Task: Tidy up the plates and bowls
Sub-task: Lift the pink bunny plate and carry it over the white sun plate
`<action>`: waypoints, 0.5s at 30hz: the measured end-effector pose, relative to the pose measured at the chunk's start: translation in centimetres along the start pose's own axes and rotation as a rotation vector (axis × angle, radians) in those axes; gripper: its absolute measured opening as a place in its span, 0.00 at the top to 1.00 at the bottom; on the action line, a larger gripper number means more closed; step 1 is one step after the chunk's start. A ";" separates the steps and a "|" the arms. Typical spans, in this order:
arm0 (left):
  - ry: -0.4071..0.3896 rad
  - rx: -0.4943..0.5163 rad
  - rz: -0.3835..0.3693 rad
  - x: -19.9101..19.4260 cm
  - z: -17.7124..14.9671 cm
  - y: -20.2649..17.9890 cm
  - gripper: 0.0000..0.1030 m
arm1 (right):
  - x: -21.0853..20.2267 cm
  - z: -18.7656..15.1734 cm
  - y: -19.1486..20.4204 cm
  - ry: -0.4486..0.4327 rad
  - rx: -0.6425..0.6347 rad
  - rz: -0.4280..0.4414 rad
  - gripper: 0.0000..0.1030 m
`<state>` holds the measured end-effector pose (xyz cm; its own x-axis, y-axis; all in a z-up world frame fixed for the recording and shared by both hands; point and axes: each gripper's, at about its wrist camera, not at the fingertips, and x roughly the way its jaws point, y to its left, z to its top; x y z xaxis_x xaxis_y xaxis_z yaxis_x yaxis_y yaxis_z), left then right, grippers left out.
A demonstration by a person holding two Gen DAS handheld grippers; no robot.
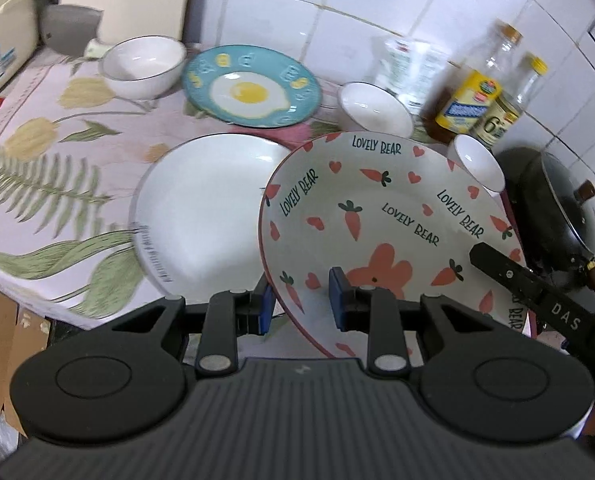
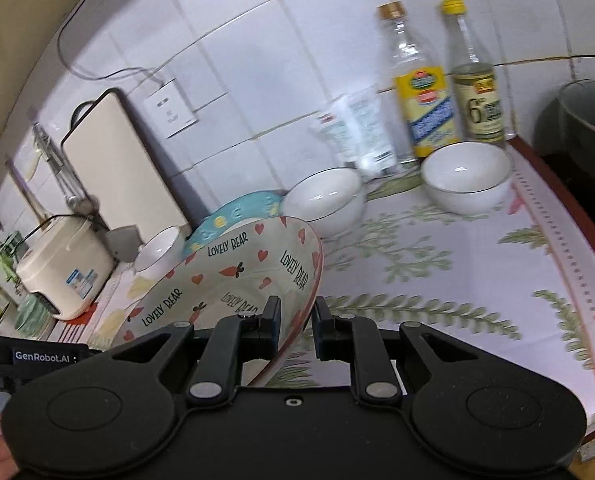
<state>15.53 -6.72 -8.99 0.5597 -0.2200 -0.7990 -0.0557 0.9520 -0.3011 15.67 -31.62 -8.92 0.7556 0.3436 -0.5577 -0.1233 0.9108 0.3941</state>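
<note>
A "Lovely Bear" plate [image 1: 377,220] with carrots and hearts is held tilted above the counter. My left gripper [image 1: 301,300] has its fingers on either side of the plate's near rim, with a gap at the pads. My right gripper [image 2: 295,326] is shut on the plate [image 2: 237,276] at its right rim and also shows in the left wrist view [image 1: 537,288]. A large white plate [image 1: 205,216] lies on the cloth to the left, partly under the held plate. A blue fried-egg plate [image 1: 253,88] and white bowls [image 1: 145,64] [image 1: 373,108] [image 2: 465,176] stand behind.
Two bottles [image 2: 425,92] [image 2: 477,80] and a plastic packet [image 2: 357,132] stand against the tiled wall. A black wok [image 1: 557,200] sits at the right. A rice cooker [image 2: 65,268] and a cutting board [image 2: 117,160] stand at the left. The floral cloth [image 2: 437,280] covers the counter.
</note>
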 end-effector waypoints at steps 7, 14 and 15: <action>0.024 -0.061 0.018 -0.3 -0.2 4.3 0.75 | 2.4 -0.7 3.3 0.066 -0.057 0.025 0.80; 0.064 -0.120 0.040 1.2 -0.3 6.9 0.74 | 5.1 -1.3 5.2 0.145 -0.050 0.003 0.80; 0.073 -0.127 0.040 1.5 -0.3 7.3 0.74 | 5.4 -1.3 5.5 0.153 -0.039 -0.010 0.80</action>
<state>15.70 -0.19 -12.57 0.4939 -0.2021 -0.8457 -0.1832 0.9266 -0.3284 18.23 -24.51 -10.71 0.6502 0.3624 -0.6678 -0.1429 0.9215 0.3610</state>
